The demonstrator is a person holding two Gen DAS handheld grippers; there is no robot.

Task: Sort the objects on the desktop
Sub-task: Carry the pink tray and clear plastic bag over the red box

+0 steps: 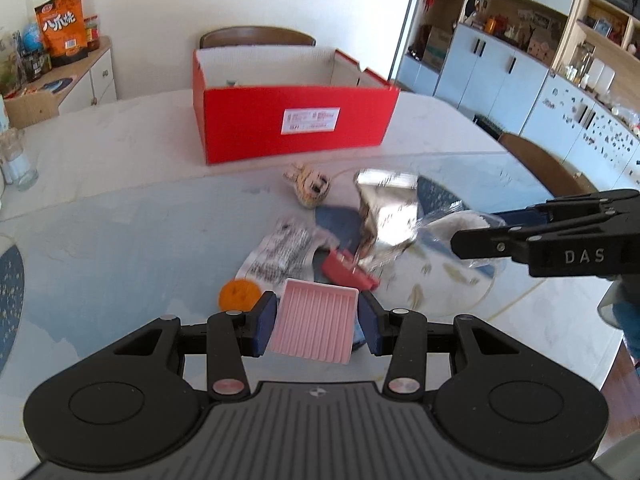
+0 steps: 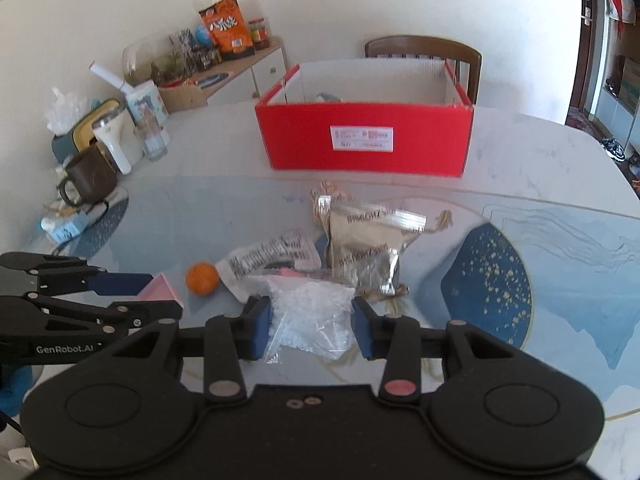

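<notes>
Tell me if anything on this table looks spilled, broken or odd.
Nothing spilled or broken. The leftover clutter lies in a loose overlapping heap: silver foil pouch, printed wrapper and orange before the red box. The box's far corner flap looks torn.

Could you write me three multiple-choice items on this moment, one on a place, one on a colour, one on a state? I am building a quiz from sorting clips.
1. Where does the orange fruit lie?
A. inside the box
B. on the table, left of the printed white packet
C. in a gripper

2. What colour is the open cardboard box?
A. red
B. green
C. black

3. What does the left gripper hold?
A. nothing
B. the silver foil pouch
C. a pink ribbed tray

Key: 1 B, the fruit sits on the table beside the printed white packet. 2 A, its outer walls are red with a white label. 3 C, the pink ribbed tray sits between its blue pads, while the right gripper holds a clear bag of white bits.
</notes>
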